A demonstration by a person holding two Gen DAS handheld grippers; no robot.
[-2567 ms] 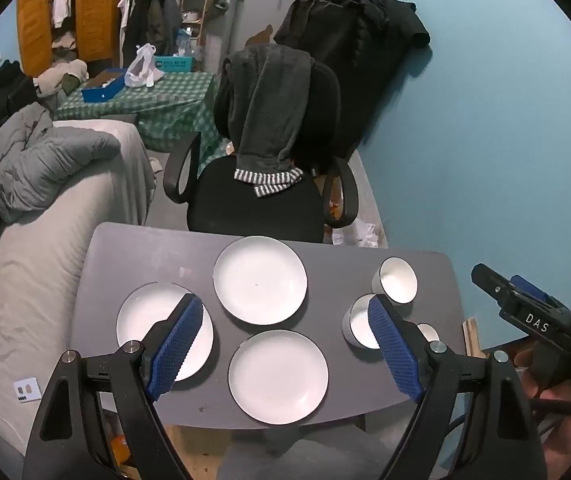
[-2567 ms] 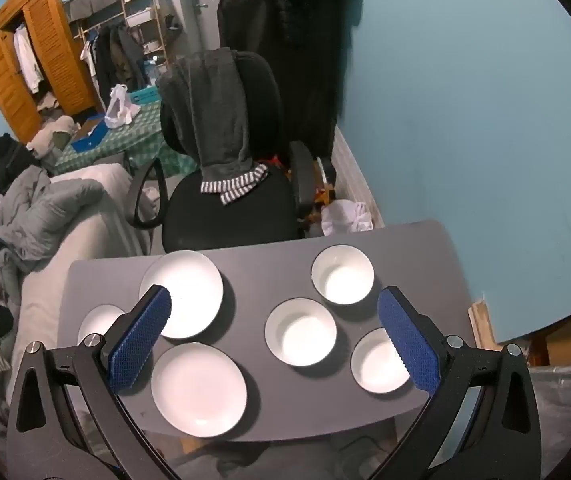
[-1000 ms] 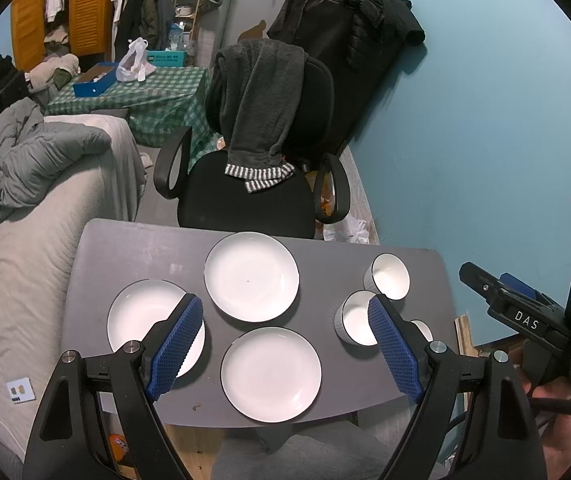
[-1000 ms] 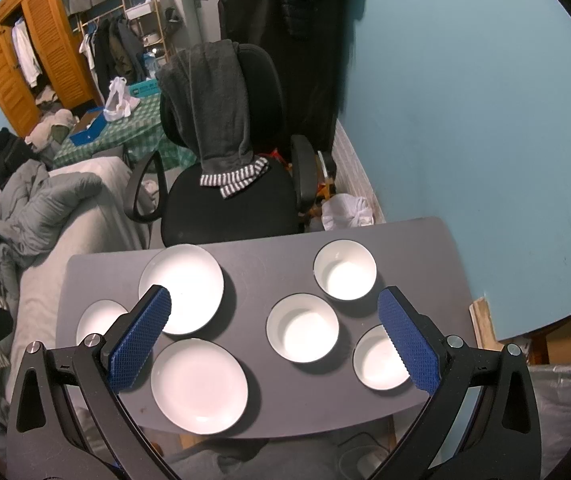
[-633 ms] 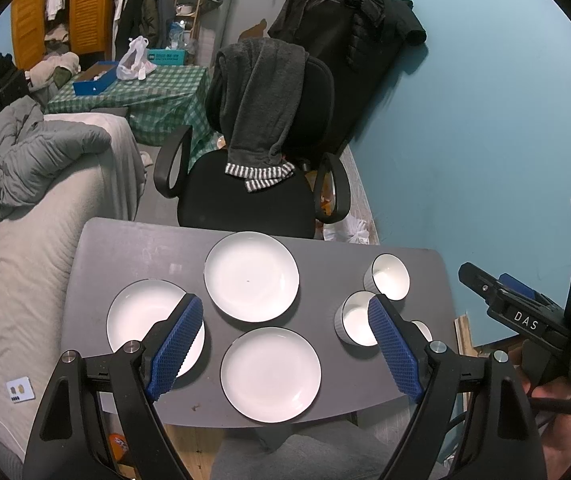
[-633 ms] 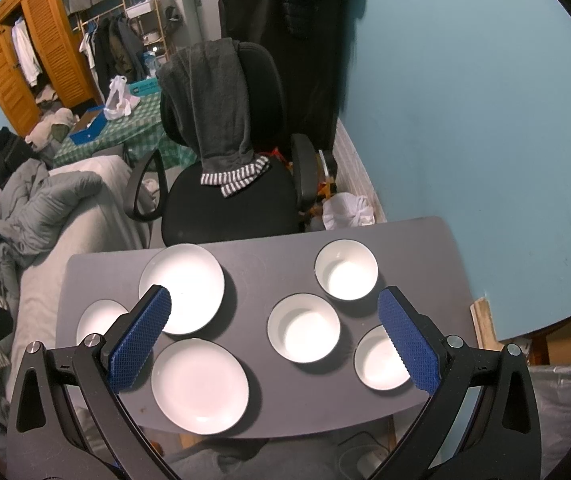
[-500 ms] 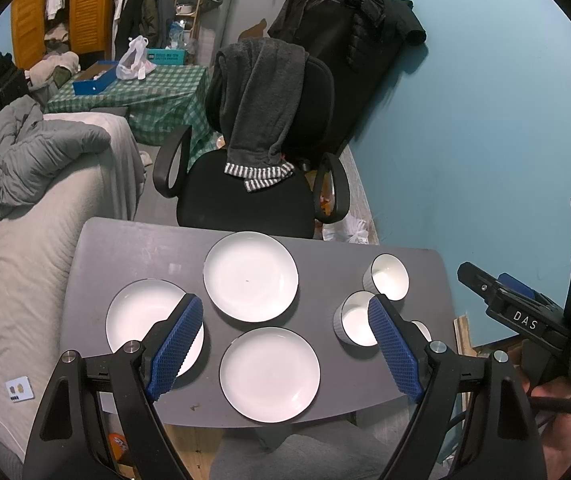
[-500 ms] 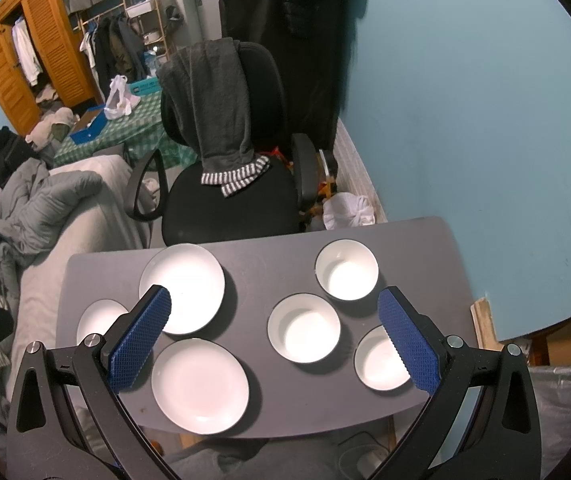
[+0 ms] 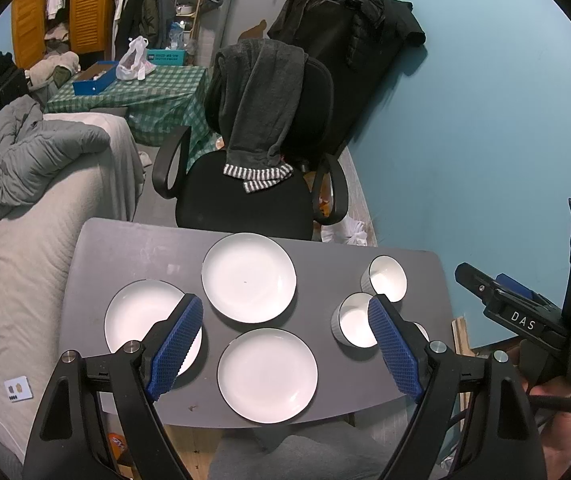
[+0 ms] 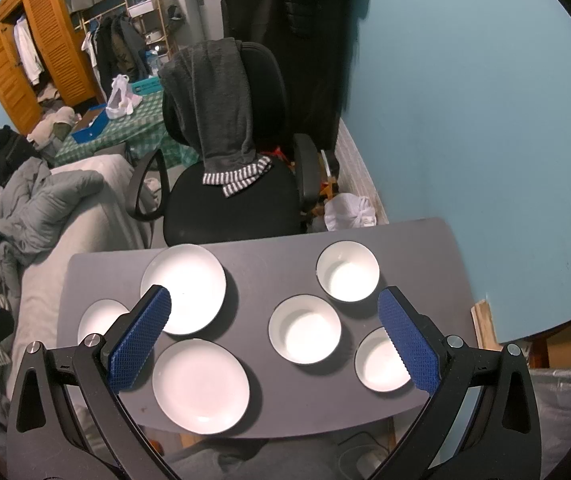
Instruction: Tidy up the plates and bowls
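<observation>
Above the counter (image 10: 253, 276), both spread grippers (image 9: 285, 344) (image 10: 273, 340) are being held empty; plates (image 10: 200, 380) should be pinched by the rim.

A black office chair (image 9: 245, 200) is drawn up at the far edge of the grey tabletop (image 9: 133, 248), with a grey garment (image 9: 257, 108) with striped cuffs draped over its backrest. A bed with a grey duvet (image 9: 33, 160) is seen beside it; a checked cloth (image 10: 141, 120) and an orange wardrobe (image 10: 33, 52) are seen further back.
</observation>
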